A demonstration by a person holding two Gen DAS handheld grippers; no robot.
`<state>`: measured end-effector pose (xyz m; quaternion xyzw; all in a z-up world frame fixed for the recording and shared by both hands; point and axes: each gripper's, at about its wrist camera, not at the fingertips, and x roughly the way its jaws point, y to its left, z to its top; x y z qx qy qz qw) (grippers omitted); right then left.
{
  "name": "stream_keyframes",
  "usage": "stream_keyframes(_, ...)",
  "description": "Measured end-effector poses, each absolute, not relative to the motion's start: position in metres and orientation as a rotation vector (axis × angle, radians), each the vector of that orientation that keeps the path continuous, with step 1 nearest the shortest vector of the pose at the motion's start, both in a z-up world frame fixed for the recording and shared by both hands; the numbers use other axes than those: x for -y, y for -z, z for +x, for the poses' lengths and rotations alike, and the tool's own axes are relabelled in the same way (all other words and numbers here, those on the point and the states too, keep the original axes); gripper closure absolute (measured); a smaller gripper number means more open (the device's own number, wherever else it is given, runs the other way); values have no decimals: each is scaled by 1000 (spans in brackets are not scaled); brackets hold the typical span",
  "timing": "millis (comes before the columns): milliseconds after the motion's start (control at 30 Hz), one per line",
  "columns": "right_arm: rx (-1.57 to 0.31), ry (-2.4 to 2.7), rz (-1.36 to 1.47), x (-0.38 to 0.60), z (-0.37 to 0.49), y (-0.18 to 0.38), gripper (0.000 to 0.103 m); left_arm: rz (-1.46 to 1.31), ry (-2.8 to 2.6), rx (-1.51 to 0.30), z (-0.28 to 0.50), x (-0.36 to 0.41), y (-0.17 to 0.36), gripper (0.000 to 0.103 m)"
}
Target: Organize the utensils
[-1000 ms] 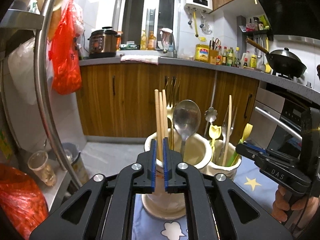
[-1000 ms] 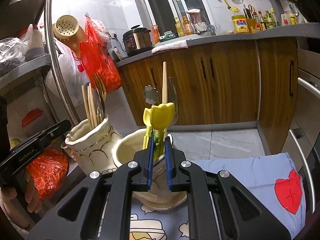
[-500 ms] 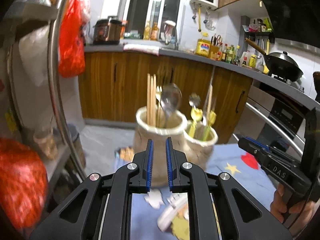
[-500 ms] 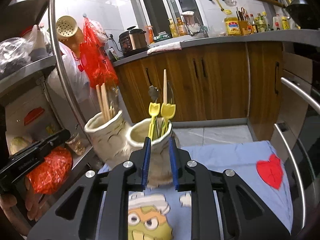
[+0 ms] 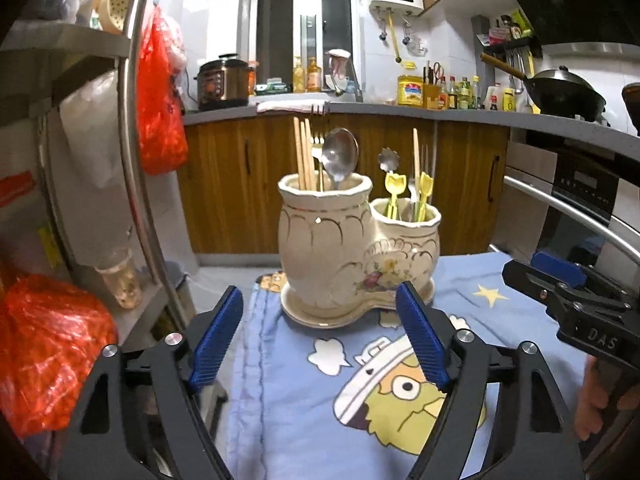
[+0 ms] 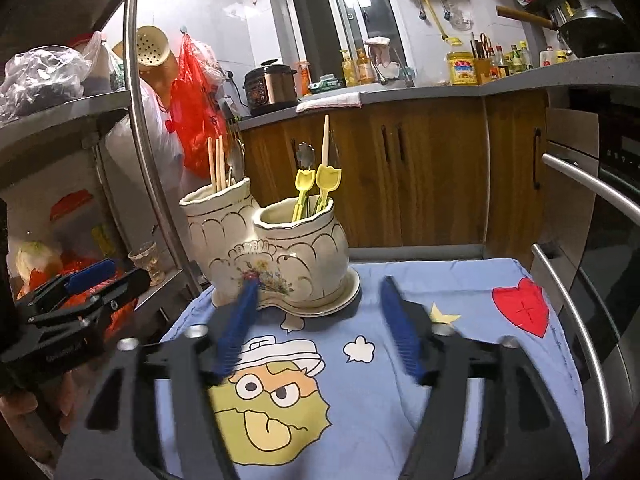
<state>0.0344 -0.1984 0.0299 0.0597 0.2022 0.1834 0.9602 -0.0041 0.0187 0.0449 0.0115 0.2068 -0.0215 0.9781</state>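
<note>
A cream ceramic double utensil holder (image 5: 352, 252) stands on a blue cartoon cloth (image 5: 360, 400). Its taller pot holds wooden chopsticks (image 5: 303, 154), a fork and a metal spoon (image 5: 340, 156). Its lower pot holds yellow tulip-topped picks (image 5: 394, 190), a flower-ended spoon and one chopstick. My left gripper (image 5: 320, 312) is open and empty, just in front of the holder. The holder (image 6: 272, 252) also shows in the right wrist view, where my right gripper (image 6: 316, 300) is open and empty, close before it. The chopsticks (image 6: 216, 164) and yellow picks (image 6: 320, 184) stand upright there.
A metal shelf rack (image 6: 144, 120) with red bags (image 5: 48, 344) stands to the left. Wooden cabinets (image 6: 420, 172) and a worktop lie behind. An oven with handle bars (image 6: 592, 272) is at the right. The other gripper shows at each view's edge (image 5: 572, 304) (image 6: 76, 300).
Both grippers were shut on utensils in the pots, the left on chopsticks, the right on yellow picks. They have let go, pulled back from the holder and opened wide.
</note>
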Motion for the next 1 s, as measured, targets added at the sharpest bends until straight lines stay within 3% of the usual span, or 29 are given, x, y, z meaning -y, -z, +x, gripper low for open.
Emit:
stream_keyframes(100,-384,-386,111,200,30,-31,16,11,48,-405,-5,-20,-44,11)
stream_keyframes(300,-294,-375,26,192,19,-34,8,48,40,-367,-10,-13,-45,9)
stream_keyframes(1000,-264,-369,-32,186,15,-29,6,50,43,-350,-12,-13,-46,8)
